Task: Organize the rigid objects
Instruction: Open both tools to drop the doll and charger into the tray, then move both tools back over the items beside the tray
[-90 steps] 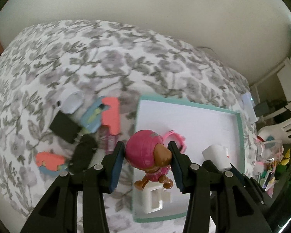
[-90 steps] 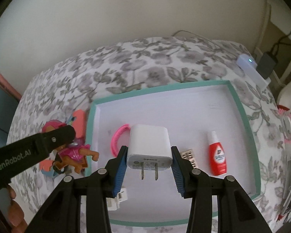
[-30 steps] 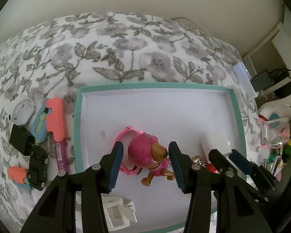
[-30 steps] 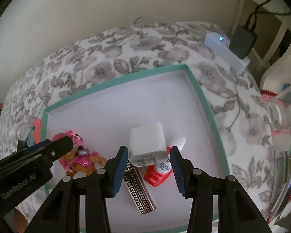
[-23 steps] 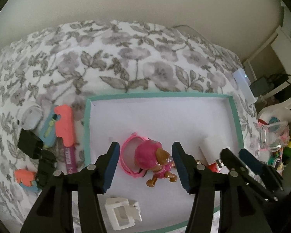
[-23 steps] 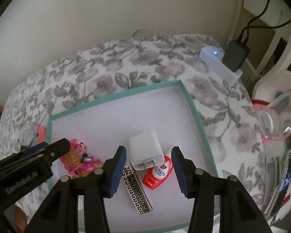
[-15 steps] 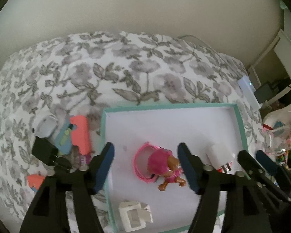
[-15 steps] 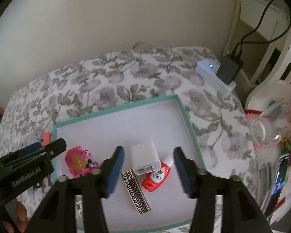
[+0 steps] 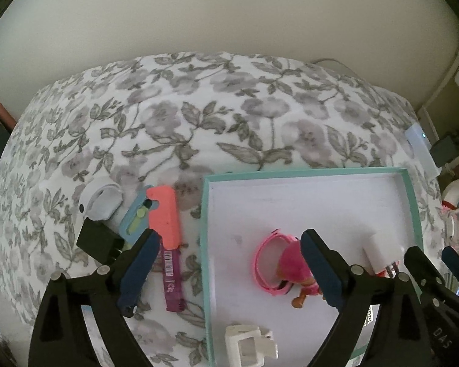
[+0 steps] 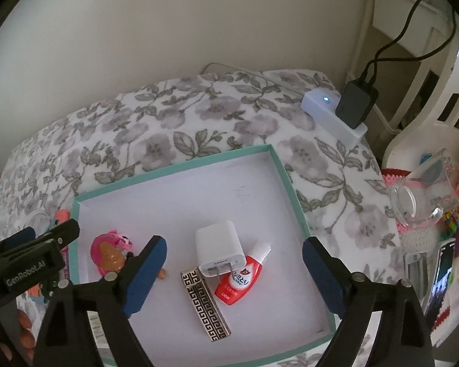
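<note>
Both claws have just been opening and hold nothing; left claw (image 9: 226,270) has the toy figure (image 9: 296,272), right claw (image 10: 234,270) the white charger (image 10: 220,249), lying gathered in the teal tray (image 10: 286,180) on the bed

Six items in the tray, six beside it.
One teal-rimmed white tray (image 10: 286,180): one pink toy figure (image 10: 107,252), pink ring (image 9: 264,260), white charger (image 10: 218,249), red bottle (image 10: 240,279), patterned bar (image 10: 205,304), white clip (image 9: 249,341).
</note>
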{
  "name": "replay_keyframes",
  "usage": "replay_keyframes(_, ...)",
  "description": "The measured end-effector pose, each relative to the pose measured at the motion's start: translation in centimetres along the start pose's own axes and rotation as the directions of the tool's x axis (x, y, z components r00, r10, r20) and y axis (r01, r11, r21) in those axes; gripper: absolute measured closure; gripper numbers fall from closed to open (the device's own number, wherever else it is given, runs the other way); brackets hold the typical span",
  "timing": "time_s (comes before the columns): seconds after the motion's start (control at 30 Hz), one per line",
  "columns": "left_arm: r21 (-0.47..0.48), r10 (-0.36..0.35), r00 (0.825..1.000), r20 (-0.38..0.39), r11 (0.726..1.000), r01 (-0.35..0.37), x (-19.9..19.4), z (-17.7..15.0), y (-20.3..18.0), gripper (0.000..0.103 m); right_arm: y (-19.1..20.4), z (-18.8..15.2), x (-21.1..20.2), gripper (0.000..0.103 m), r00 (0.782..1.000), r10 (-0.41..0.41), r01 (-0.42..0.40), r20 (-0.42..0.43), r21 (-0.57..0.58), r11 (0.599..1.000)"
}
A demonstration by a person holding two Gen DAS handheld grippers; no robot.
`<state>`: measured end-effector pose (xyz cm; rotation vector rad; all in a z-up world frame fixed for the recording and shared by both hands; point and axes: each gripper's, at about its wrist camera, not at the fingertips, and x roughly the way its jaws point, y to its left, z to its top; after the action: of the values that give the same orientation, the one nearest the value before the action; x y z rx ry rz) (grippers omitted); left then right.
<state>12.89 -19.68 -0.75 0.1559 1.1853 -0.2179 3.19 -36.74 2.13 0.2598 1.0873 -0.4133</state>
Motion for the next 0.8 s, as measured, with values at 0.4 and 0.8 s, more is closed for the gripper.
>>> replay_keyframes(0.4, -0.05, 0.008, 1.0, 0.018, 0.999, -0.007, 0.5, -0.2, 2.6, 0.002, 1.2, -0.4, 0.7, 0.0, 1.0, -0.02, 0.019, -0.011, -0.039, 0.999)
replay_keyframes(0.8, -0.151, 0.005, 0.999, 0.048, 0.989, 0.003, -0.3, -1.0, 8.5, 0.002, 6.1, -1.0, 0.7, 0.0, 0.999, 0.028, -0.031, -0.022, -0.144, 0.989)
